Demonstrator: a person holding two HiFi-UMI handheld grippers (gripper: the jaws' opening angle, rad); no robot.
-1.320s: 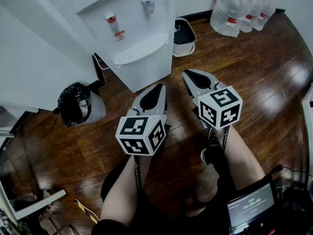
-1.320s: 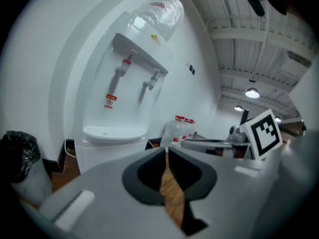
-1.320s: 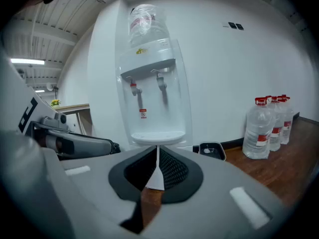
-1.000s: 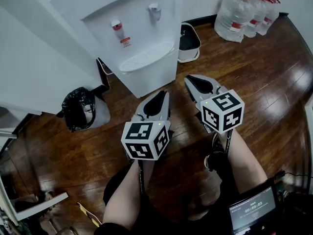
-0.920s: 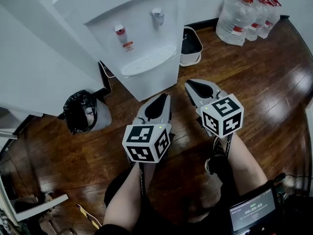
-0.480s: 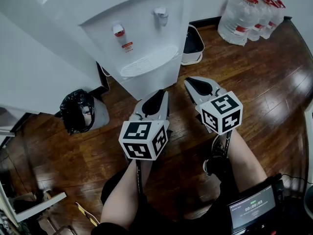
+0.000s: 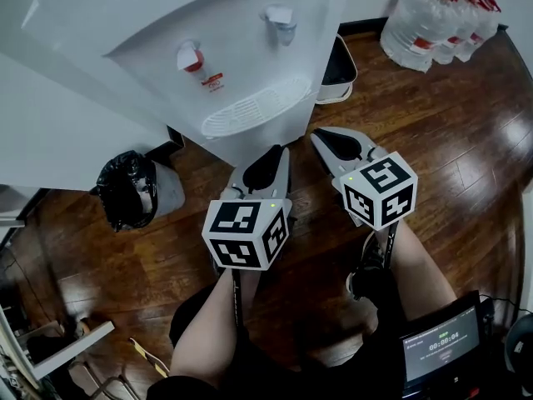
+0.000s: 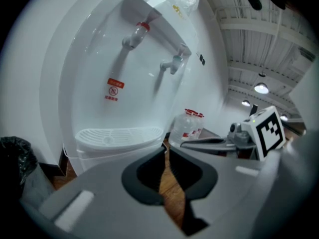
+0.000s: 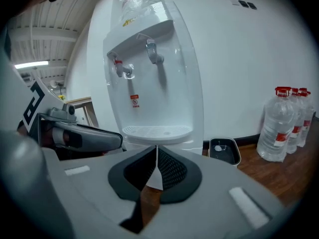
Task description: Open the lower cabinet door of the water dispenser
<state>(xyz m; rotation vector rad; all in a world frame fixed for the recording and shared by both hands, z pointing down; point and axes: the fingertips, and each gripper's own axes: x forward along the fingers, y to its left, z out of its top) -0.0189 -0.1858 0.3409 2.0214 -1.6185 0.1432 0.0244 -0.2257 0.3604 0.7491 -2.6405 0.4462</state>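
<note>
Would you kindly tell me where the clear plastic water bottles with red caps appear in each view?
Head view: clear red-capped water bottles at top right, on the wooden floor.
Left gripper view: small, just right of centre.
Right gripper view: at the right edge.
Shared landmark: the white slotted drip tray.

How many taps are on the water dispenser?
2: a red-topped tap on the water dispenser's front, left in the head view, and a grey tap to its right. None seems hidden.
</note>
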